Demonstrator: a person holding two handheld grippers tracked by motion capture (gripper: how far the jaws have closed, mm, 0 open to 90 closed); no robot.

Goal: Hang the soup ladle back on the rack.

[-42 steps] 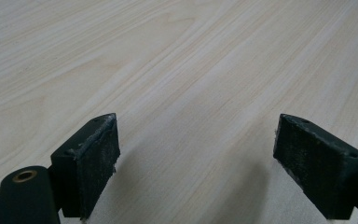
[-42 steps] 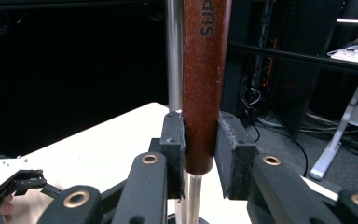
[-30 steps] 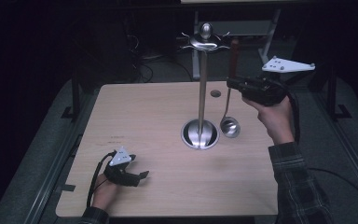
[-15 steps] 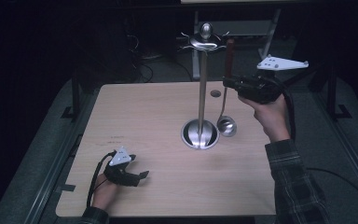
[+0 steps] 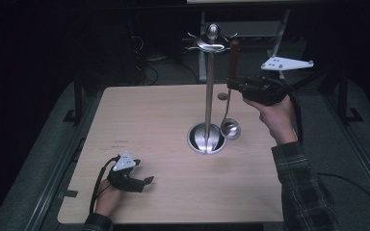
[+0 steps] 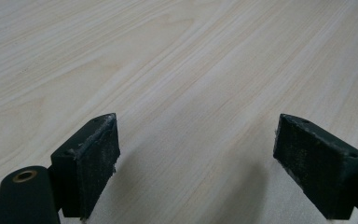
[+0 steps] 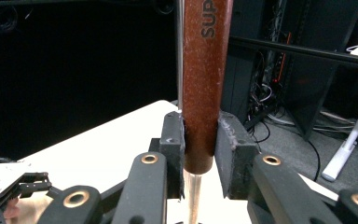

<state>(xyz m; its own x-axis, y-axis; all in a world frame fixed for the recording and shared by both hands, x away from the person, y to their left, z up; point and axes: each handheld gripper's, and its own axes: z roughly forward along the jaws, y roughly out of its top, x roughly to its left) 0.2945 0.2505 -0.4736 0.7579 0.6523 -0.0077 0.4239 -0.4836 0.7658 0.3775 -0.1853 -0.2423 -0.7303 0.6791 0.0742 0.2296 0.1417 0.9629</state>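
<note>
A metal utensil stand [image 5: 209,96] rises from a round base [image 5: 206,139] in the middle of the wooden table [image 5: 144,120], with hooks around its top [image 5: 213,42]. My right gripper [image 5: 234,85] is shut on the red-brown handle [image 5: 233,57] of a ladle and holds it upright beside the pole. The ladle's steel bowl [image 5: 231,129] hangs just right of the base. In the right gripper view the pads [image 7: 173,144] clamp the handle's [image 7: 205,70] lower end in that gripper [image 7: 201,149]. My left gripper [image 5: 147,182] rests open near the table's front left, its jaws [image 6: 196,158] holding nothing.
A small round grey spot [image 5: 222,96] lies on the table behind the stand. Dark racks, cables and white frame legs [image 5: 274,33] stand beyond the far edge. Metal rails [image 5: 53,178] run along the table's left side.
My right gripper has carried the ladle slightly left, closer to the stand's pole and hooks. The left gripper has stayed where it was.
</note>
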